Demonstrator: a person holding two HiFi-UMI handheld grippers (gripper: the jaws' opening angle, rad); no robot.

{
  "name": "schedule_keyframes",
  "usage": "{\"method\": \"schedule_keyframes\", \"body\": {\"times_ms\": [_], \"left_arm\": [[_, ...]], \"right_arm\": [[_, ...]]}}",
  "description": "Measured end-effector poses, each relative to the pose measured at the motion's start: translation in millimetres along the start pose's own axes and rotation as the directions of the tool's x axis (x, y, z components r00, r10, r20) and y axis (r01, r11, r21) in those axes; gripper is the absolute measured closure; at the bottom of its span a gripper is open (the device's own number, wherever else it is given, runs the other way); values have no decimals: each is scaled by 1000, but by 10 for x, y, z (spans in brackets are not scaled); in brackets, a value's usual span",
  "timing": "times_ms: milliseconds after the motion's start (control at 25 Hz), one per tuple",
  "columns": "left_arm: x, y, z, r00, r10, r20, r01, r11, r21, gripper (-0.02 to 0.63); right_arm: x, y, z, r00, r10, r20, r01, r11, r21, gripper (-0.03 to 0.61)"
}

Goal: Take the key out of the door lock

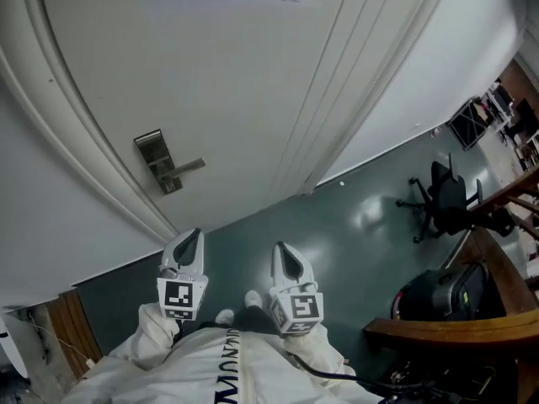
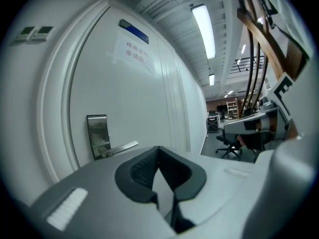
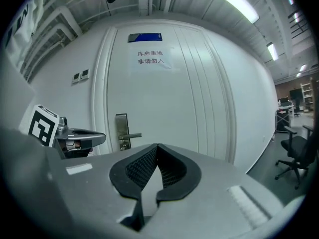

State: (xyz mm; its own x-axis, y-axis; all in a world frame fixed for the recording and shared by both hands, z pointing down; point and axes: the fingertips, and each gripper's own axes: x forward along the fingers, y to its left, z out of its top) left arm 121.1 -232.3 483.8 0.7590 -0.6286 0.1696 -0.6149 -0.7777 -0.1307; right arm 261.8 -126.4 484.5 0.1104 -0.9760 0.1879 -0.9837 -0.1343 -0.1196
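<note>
White door (image 1: 219, 82), lock plate (image 1: 157, 162) ahead; left gripper (image 1: 196, 234), right gripper (image 1: 280, 248) closed

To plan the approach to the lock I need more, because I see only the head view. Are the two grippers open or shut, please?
Observer: Both are shut. The left gripper has its tips together with nothing between them, and the right gripper is the same.
Operator: My view is cut off at the top. What is up there?
Observer: A blue plate sits just above the white sign.
Operator: And further to the left?
Observer: Two wall switches sit side by side, left of the door and higher than its lever handle.
</note>
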Motion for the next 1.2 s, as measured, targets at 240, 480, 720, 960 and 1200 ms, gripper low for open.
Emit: {"method": "schedule_keyframes", "body": {"times_ms": [240,480,720,960,1200], "left_arm": [[3,266,49,987,162,-15,-162,987,-11,614],[-218,569,0,946,320,-42,-322,946,-29,614],[-587,764,-66,885,459,-71,-463,886,-43,614],[-888,895,-223,843,527,-109,-535,843,-57,614],[-931,987,-280,852,514,-104,-522,850,-70,614]], "right_arm": [[436,138,119,985,171,-10,-171,985,-32,577],[841,398,168,950,312,-29,-314,948,-61,577],[965,826,138,886,461,-54,-464,883,-76,577],[994,1108,26,846,526,-87,-532,844,-70,577],[1014,1195,24,854,512,-91,-516,855,-39,577]]}}
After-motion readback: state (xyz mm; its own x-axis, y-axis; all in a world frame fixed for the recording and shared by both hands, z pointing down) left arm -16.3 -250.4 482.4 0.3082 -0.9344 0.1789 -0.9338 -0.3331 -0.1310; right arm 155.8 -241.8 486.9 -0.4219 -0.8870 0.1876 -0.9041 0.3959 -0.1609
